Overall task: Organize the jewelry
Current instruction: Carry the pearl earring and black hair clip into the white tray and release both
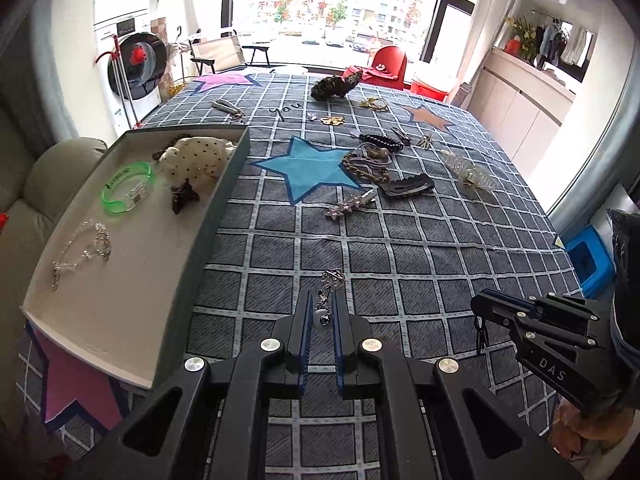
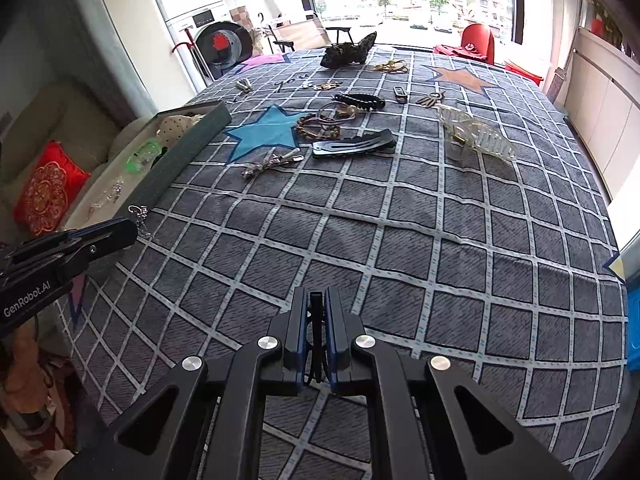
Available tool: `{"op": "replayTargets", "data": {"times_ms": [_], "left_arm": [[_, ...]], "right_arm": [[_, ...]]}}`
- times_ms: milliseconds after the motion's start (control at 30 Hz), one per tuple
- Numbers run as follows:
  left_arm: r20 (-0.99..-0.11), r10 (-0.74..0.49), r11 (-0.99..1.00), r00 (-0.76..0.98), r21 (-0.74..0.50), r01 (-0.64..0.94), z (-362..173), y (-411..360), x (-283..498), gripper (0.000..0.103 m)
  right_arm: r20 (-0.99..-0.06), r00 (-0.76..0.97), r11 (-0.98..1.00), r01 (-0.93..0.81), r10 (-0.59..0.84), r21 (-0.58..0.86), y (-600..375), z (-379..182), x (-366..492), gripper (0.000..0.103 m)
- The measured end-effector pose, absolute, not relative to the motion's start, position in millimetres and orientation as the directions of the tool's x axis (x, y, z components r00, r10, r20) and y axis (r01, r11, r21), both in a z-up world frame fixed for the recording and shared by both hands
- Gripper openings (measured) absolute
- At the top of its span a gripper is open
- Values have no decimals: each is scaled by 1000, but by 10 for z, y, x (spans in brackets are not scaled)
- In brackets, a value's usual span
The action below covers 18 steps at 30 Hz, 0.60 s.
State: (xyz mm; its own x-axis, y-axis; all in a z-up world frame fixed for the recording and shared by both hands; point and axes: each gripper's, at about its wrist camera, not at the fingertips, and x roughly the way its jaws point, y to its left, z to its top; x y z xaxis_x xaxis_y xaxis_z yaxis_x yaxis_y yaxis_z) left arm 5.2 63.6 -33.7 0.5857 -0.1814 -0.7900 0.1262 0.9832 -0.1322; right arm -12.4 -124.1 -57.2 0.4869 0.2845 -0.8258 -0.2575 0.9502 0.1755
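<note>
We are carrying a silver chain [image 1: 329,292] clamped in the left gripper [image 1: 322,308] and a black hair tie [image 2: 316,344] in the right gripper [image 2: 317,312], with several pieces already in the box [image 1: 208,216] and many still scattered across the checked cloth [image 1: 400,264].

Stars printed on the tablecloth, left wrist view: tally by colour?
Blue star: 1
Orange star: 1
Pink-purple stars: 2
Total: 4
</note>
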Motion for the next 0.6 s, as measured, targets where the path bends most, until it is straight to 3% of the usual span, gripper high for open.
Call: {"op": "replayTargets", "data": {"times_ms": [600], "left_arm": [[-748,-142,987,648,-157,35,-178,1260,-64,11]], "right_arm": [[-817,479,923,-352,322,157,-612,-270,-38,9]]}}
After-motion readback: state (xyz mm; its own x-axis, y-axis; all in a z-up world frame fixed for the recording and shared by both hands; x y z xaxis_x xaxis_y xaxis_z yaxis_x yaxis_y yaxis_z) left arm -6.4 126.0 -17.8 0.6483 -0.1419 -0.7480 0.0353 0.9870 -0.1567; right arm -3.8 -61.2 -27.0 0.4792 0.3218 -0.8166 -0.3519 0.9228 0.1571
